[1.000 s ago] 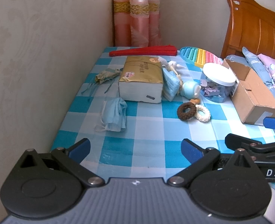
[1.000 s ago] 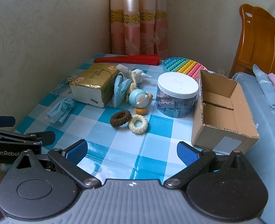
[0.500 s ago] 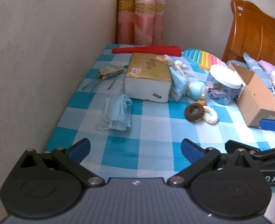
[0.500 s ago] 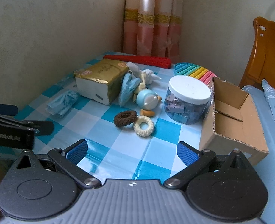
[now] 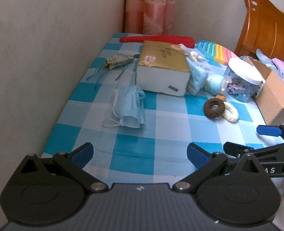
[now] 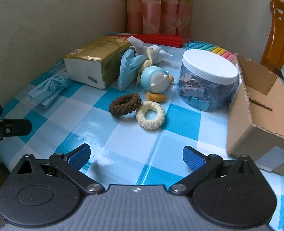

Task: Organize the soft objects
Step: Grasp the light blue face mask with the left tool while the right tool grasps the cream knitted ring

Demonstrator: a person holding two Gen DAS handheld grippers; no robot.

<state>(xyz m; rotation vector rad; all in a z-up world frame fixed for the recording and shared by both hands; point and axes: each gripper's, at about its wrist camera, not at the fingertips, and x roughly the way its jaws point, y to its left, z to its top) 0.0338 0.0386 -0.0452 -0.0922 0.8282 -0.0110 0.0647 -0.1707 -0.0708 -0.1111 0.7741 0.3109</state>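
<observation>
1. The cardboard box [image 6: 261, 104] sits open at 3 o'clock on the checked table [image 6: 134, 140], likely the bin.
2. The crumpled face mask [image 5: 129, 108] lies at 11 o'clock; brown hair tie [image 6: 125, 104] and cream hair tie [image 6: 150, 115] touch at 12.
3. Left gripper [image 5: 140, 154] and right gripper [image 6: 136, 155] hover with fingers spread, empty: the approach step, I judge; next comes lowering onto one soft piece.

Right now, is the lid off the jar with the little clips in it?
No, the white lid sits flat on top of the clear jar, covering its whole mouth.
</observation>
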